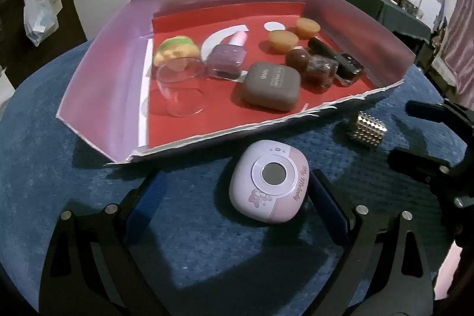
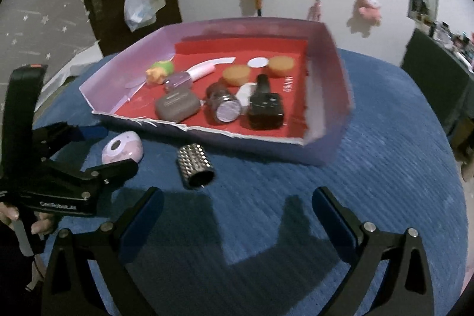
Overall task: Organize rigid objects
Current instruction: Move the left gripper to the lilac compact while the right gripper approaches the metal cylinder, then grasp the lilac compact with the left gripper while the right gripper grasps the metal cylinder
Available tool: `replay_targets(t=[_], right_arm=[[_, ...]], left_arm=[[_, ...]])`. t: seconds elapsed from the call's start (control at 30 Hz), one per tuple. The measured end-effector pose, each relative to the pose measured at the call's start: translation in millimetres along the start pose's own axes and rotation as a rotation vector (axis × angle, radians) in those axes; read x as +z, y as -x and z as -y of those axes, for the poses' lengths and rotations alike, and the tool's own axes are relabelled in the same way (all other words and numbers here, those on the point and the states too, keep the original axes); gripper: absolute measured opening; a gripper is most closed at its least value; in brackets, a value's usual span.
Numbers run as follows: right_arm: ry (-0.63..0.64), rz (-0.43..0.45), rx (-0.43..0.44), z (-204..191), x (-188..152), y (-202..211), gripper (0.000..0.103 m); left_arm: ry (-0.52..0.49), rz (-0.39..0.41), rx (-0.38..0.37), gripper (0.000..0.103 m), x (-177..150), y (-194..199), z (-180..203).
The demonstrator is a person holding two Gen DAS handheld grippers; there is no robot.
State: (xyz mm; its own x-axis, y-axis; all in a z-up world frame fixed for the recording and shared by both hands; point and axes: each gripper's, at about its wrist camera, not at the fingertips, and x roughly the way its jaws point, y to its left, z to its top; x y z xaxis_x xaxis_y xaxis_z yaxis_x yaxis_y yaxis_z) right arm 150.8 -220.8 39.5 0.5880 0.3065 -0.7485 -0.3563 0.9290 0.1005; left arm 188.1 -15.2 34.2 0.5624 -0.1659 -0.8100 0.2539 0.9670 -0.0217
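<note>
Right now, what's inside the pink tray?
The pink tray holds a grey case, purple polish bottle, two amber cups, dark bottles and a glass-domed toy. Anything beneath them is hidden.

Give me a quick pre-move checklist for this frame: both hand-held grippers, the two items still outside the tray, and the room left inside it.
1. Left hand-held gripper open: ok, the pink case sits between its fingers.
2. Pads pressing the case: not ok; the right pad looks close, contact cannot be told.
3. Right hand-held gripper open and empty: ok.
4. Right gripper lined up on the studded cylinder: not ok, it lies ahead and to the left.
5. Both loose items resting flat on the blue cloth: ok.
6. Free space in the tray: ok, bare red floor near the front edge.
</note>
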Motion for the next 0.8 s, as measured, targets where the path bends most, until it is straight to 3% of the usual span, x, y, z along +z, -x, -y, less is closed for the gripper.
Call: replay_targets(t=[0.3, 0.47, 0.57, 0.6, 0.67, 0.73, 0.8], right_arm=[[0.018, -0.045, 0.037, -6, 11, -23, 0.082], [0.026, -0.047, 0.051, -9, 14, -28, 0.075], [0.035, -0.043, 0.06, -13, 16, -30, 0.065], [0.037, -0.042, 0.058, -14, 17, -31, 0.061], [0.042, -0.039, 0.059, -17, 17, -31, 0.053], [0.049, -0.037, 0.068, -19, 17, -31, 0.041], [0.054, -0.037, 0.083, -22, 15, -29, 0.03]], left_arm=[[-0.002, 0.019, -0.016, 0.095, -1, -1, -2], [0.006, 0.024, -0.04, 0.084, 2, -3, -1], [0.007, 0.028, -0.05, 0.079, 3, -3, 1], [0.005, 0.03, -0.053, 0.077, 3, -3, 1], [0.001, 0.039, -0.08, 0.057, 3, 0, 4], [-0.009, 0.039, -0.113, 0.046, 3, 1, 8], [-0.015, 0.045, -0.118, 0.046, 2, 3, 10]])
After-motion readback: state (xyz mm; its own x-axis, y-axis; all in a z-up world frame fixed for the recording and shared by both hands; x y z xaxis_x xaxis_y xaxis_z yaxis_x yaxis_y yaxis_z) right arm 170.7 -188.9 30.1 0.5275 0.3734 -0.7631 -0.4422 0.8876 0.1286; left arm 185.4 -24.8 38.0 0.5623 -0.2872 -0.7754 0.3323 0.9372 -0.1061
